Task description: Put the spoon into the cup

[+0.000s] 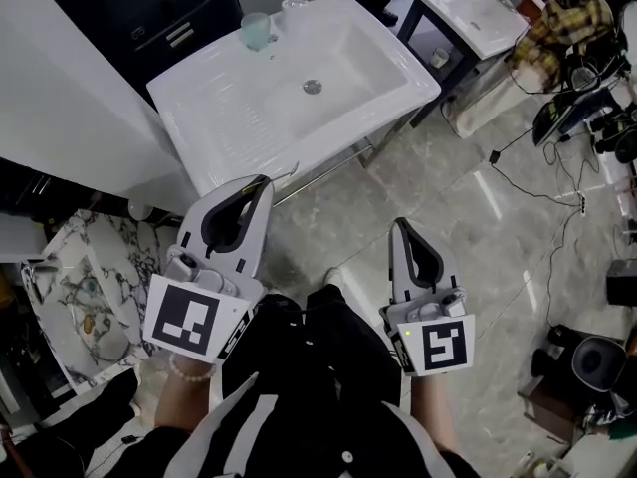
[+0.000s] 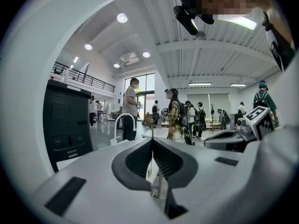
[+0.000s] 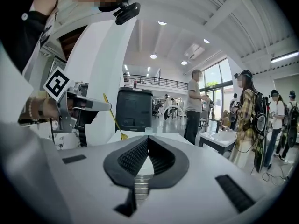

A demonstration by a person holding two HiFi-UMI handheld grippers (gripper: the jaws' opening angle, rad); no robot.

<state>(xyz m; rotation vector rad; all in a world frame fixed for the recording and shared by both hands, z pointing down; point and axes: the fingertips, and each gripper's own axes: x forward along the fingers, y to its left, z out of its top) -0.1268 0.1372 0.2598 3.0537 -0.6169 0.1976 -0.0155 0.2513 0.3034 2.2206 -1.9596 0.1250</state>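
My left gripper [image 2: 152, 141] is clamped on the handle of the thin gold spoon [image 3: 113, 117], whose bowl hangs down, well apart from the greenish cup [image 1: 256, 30] at the back corner of the sink [image 1: 398, 88]. The spoon looks light, stiff and slick, so I judge it may swivel in this pinch. My right gripper [image 3: 147, 138] is closed on nothing.

- The sink [image 1: 199, 118] stands in front of the person — the cup [image 1: 257, 30] sits on its back left corner.
- The drain [image 1: 313, 87] lies in the middle of the sink.
- The left gripper [image 1: 262, 182] is just before the sink's front edge, with the spoon [image 3: 113, 118] between its jaws.
- The right gripper [image 1: 400, 225] is to its right, over the floor [image 1: 448, 167].
- A second sink [image 1: 473, 13] stands behind, far to the right.
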